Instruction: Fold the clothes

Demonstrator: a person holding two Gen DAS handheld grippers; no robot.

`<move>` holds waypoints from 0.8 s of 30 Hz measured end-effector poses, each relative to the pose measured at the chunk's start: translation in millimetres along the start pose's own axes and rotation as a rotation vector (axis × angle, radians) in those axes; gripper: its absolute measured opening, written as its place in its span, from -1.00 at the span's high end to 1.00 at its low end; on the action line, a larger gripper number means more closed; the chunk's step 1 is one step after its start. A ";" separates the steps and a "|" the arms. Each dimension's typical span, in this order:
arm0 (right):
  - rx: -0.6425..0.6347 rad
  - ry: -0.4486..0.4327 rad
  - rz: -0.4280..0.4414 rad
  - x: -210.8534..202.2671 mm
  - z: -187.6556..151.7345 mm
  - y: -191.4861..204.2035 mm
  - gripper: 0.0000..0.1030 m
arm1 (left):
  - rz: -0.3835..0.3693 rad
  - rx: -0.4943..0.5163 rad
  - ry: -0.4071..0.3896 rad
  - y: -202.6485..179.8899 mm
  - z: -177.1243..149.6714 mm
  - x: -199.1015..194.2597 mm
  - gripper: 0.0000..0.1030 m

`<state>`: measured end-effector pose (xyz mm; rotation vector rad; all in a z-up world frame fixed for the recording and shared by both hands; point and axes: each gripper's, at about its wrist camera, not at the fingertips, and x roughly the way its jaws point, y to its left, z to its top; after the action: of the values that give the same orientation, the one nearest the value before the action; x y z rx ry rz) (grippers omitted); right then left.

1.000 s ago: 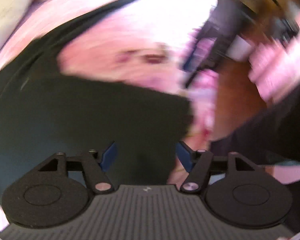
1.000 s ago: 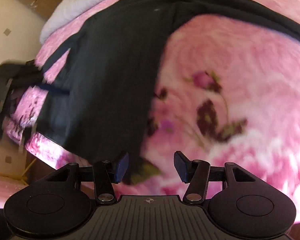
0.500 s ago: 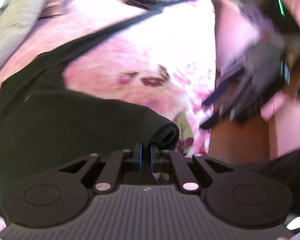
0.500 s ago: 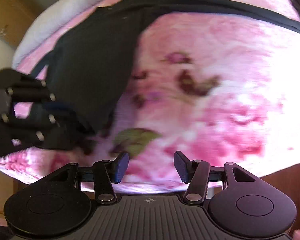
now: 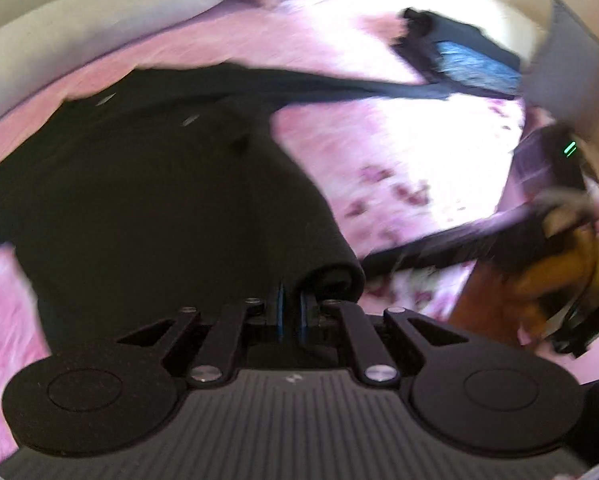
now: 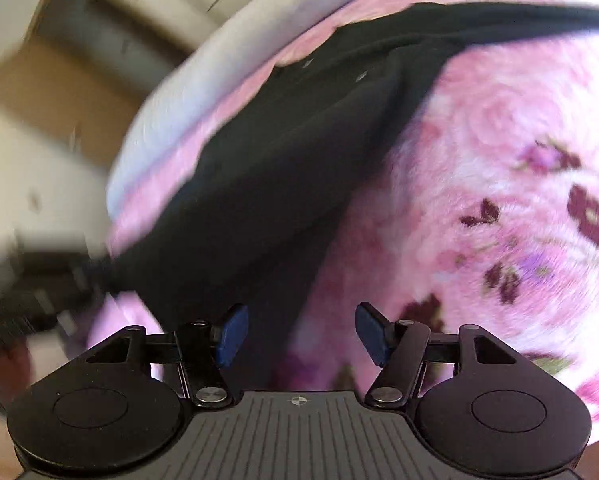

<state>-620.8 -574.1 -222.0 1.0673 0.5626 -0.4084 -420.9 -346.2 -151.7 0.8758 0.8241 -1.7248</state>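
Observation:
A black long-sleeved garment [image 5: 159,184] lies spread on a pink floral blanket [image 5: 399,152]. My left gripper [image 5: 290,312] is shut on its near hem corner, which bunches in a roll just right of the blue pads. One black sleeve [image 5: 339,86] stretches away to the right. In the right wrist view the same garment [image 6: 283,168] runs from the top right down toward my right gripper [image 6: 297,334]. Its jaws are opening, and the garment's dark edge lies under the gap with the pads apart from it. The other gripper shows as a dark blur [image 6: 31,292] at the left.
A folded dark stack with a blue-grey piece [image 5: 463,58] sits at the blanket's far right. A pale cushion or bedding [image 5: 79,36] runs along the far side. A grey pillow [image 5: 571,68] stands at the right. Brown floor [image 5: 495,296] shows past the bed edge.
The left gripper closed on the garment's hem corner and has lifted it, pulling it across. The right gripper swung back over the garment's edge and widened its jaws.

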 end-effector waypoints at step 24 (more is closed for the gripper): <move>0.479 0.080 0.246 97.3 30.0 -53.8 1.00 | -0.059 -0.246 0.060 40.7 -27.7 16.4 0.98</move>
<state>-567.6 -628.7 -308.3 1.5999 0.4031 -0.2896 -381.3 -341.6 -184.8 0.7454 1.0868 -1.6120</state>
